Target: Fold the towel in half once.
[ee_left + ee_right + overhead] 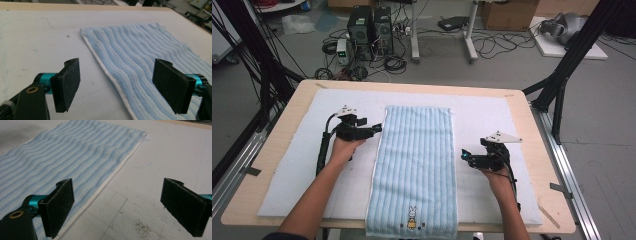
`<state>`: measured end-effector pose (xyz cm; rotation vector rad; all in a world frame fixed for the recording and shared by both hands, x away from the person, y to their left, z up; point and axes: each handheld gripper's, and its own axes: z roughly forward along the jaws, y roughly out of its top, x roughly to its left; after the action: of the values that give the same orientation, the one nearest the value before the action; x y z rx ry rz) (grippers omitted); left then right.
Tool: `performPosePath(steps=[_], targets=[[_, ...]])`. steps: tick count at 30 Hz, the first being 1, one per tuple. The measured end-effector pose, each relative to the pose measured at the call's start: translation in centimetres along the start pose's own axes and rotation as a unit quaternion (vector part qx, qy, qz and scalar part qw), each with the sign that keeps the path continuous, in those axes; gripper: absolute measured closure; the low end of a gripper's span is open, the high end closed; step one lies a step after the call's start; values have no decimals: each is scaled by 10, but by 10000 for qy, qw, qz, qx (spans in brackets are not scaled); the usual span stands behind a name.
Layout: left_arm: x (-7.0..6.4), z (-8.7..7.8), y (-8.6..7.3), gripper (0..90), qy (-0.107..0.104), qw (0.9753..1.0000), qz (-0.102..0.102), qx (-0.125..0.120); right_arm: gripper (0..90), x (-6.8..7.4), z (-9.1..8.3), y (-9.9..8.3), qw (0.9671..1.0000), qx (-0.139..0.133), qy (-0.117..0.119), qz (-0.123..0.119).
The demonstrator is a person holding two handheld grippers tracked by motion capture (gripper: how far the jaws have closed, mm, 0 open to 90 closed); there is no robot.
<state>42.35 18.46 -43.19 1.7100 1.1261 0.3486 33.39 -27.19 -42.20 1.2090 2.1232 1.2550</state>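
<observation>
Holding both grippers at the towel's long edges, nothing gripped. Left gripper (373,130) has its jaws wide apart, tips just at the left edge of the blue striped towel (414,165), toward its far end. In the left gripper view (116,83) the towel's white-trimmed edge runs diagonally through the gap between the pads: one pad (67,83) sits over the bare white mat (37,42), the other over towel (140,55). Whether the pads touch the fabric, I cannot tell.

Right gripper (465,155) also has its jaws spread, tips just beside the towel's right edge, about mid-length and nearer the person than the left one. In the right gripper view (117,207) the towel (75,152) lies under and beyond one pad (58,207), its edge passing close inside that pad; the rest of the gap and the other pad are over mat (170,152).

Outward from the grippers: towel lies flat and lengthwise on the mat, near end overhanging the table's front edge, with a small rabbit emblem (412,218) there. Mat covers most of the wooden table (539,150). Left hand (344,150) and right hand (497,177) each grasp a gripper from behind.
</observation>
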Motion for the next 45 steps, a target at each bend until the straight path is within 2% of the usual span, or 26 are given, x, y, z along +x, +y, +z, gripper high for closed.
performPosePath(steps=[3, 5, 7, 9, 10, 13, 16, 17, 19, 20, 21, 22, 23, 26, 29, 33, 36, 39, 40, 41, 45], targets=[[-2, 12, 3, 258, 110, 9997, 135, 174, 109, 0, 1, 0, 10000, 5, -5, 27], [-3, 18, 4, 270, 146, 9993, 174, 296, 109, -1, 0, 0, 10000, 26, 3, 67], [-3, 22, 3, 296, 192, 9992, 188, 300, 109, -1, 0, -1, 10000, 13, 0, 65], [-4, 27, -1, 323, 254, 9985, 218, 439, 109, -2, 0, -1, 10000, 15, -6, 83], [-4, 29, -3, 341, 291, 9979, 245, 517, 109, -2, 0, -1, 10000, 10, -7, 90], [-6, 34, -7, 425, 224, 9963, 382, 734, 109, -1, 0, -1, 9999, 45, -3, 101], [-10, 35, -8, 491, 258, 9951, 536, 787, 110, -1, 1, -1, 9999, 60, 11, 88], [-11, 36, -8, 538, 295, 9944, 604, 813, 109, -1, 1, -1, 9999, 68, 8, 80], [-14, 35, -8, 603, 435, 9910, 911, 883, 110, -1, 2, -1, 9999, 80, 6, 83], [-14, 35, -8, 663, 408, 9900, 1018, 885, 110, -1, 2, -1, 9999, 87, 6, 84], [-14, 35, -8, 749, 216, 9906, 1004, 902, 110, -1, 2, -1, 9999, 99, 9, 107], [-15, 35, -8, 848, 204, 9904, 1035, 898, 110, -1, 3, -1, 9999, 96, 5, 94], [-16, 35, -8, 855, 202, 9899, 1075, 902, 110, -1, 3, -1, 9999, 103, -4, 85], [-14, 35, -8, 865, 180, 9907, 1007, 899, 113, -2, 6, -1, 9998, 131, -35, 112], [-11, 34, -8, 867, 164, 9930, 819, 837, 113, -1, 15, 2, 9996, 236, -58, 127], [-10, 34, -8, 869, 165, 9938, 745, 811, 112, 0, 37, 11, 9990, 455, 9, -2], [-10, 33, -7, 869, 159, 9938, 743, 808, 113, -2, 59, 17, 9976, 663, 175, 101], [-8, 33, -7, 869, 107, 9948, 659, 764, 113, -3, 80, 21, 9956, 919, 162, 94], [-8, 33, -7, 869, 99, 9952, 628, 744, 124, -3, 86, 24, 9947, 1012, 159, 96], [-7, 32, -7, 869, 88, 9951, 644, 750, 174, -3, 91, 25, 9948, 1009, 137, 75], [-8, 32, -7, 869, 42, 9959, 551, 714, 270, -6, 102, 34, 9956, 922, 87, 138]])
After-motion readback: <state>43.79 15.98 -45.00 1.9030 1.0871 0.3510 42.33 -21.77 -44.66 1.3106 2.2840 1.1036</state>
